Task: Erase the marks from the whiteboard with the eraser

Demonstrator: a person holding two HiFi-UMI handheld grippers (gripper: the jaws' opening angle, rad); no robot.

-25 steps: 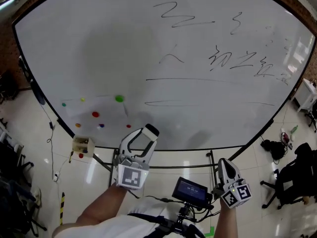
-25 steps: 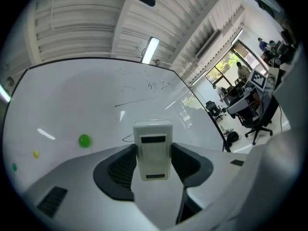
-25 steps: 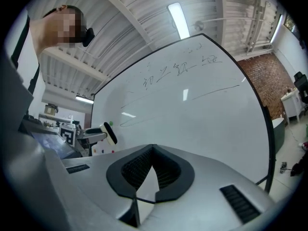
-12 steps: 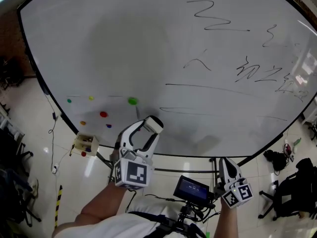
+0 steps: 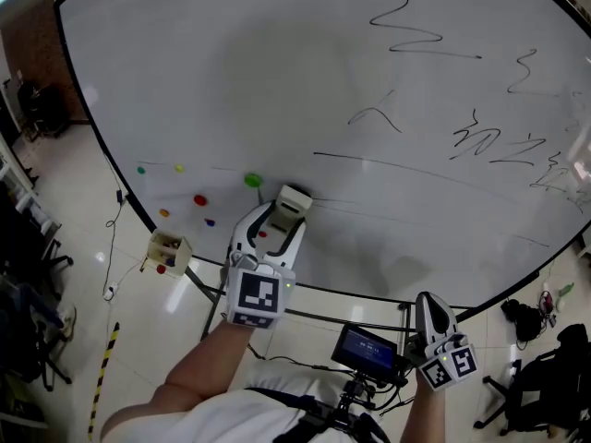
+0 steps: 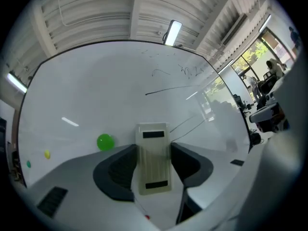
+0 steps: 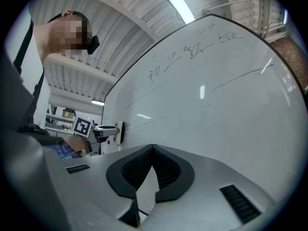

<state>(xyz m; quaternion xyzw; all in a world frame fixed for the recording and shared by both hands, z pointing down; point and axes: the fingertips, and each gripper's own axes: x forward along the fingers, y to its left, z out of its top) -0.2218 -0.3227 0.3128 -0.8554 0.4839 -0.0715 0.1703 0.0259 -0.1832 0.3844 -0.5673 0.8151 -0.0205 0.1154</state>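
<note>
— Where is the eraser (image 5: pixel 294 198) just now?

— Clamped in the left gripper (image 5: pixel 280 213); its two dark pads (image 6: pixel 117 170) close on the long sides, with the upper end poking out past the tips. It sits low on the whiteboard (image 5: pixel 277 81), just right of the green magnet (image 5: pixel 252 181), and in the right gripper view its face seems to lie against the board.

— And the arm?

— The bare left forearm (image 5: pixel 199 377) reaches up from below the whiteboard's bottom edge, wrist straight, and the marker cube (image 5: pixel 258 298) faces the head camera.

— Is it near any writing?

— It's just beside the left end of the lower long line (image 5: pixel 369 213). The upper line (image 5: pixel 416 167) runs above it, and the scribbles (image 5: pixel 411 35) are well apart, up towards the whiteboard's top right.

— The other hand?

— The right gripper (image 5: pixel 430 305) is held low, below the whiteboard's bottom edge (next to a small screen (image 5: pixel 369 349)), pointing up at the board. Its jaws are pressed together, with nothing between them.

— Anything else on the board?

— A red magnet (image 5: pixel 199 199) and smaller coloured dots to the left of the green one.
</note>
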